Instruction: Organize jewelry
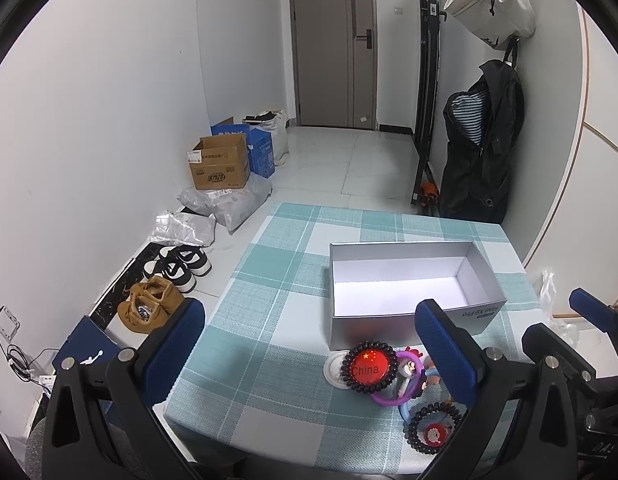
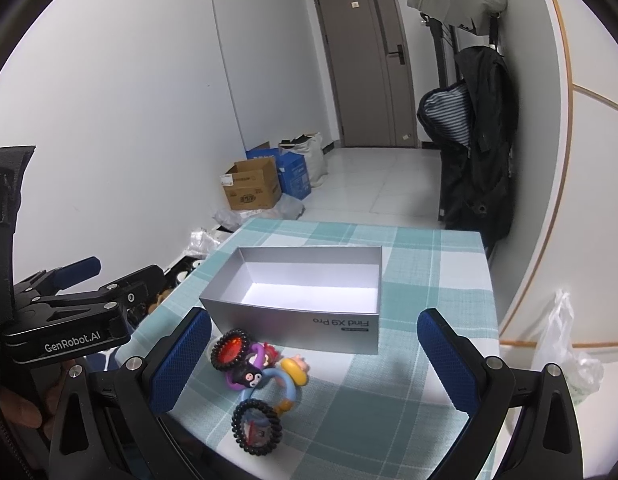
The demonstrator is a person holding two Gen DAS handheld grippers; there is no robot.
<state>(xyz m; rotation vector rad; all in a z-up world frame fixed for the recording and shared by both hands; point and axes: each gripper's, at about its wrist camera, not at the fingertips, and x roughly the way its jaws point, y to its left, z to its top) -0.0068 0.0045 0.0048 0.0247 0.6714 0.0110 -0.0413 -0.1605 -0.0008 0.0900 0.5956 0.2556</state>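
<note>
1. Left gripper [image 1: 309, 356]: fingers spread wide and holding nothing, low in the frame above the near edge of the checked surface [image 1: 269, 264].
2. Right gripper [image 2: 315, 364]: fingers likewise parted and empty.
3. Jewelry heap lower centre: red badge ringed by a black coil band [image 1: 368, 367], purple ring [image 1: 405, 380], second coil band [image 1: 431, 432]; all clustered and touching.
4. Just beyond, the open grey box [image 1: 413, 280] stands upright.
5. Far: shoes [image 1: 177, 268], cardboard box [image 1: 219, 162], door [image 1: 333, 40].

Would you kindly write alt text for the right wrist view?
An empty grey box sits open on a checked tablecloth, with a cluster of hair ties and bracelets just in front of it. The right gripper hovers above them, jaws wide apart.
</note>
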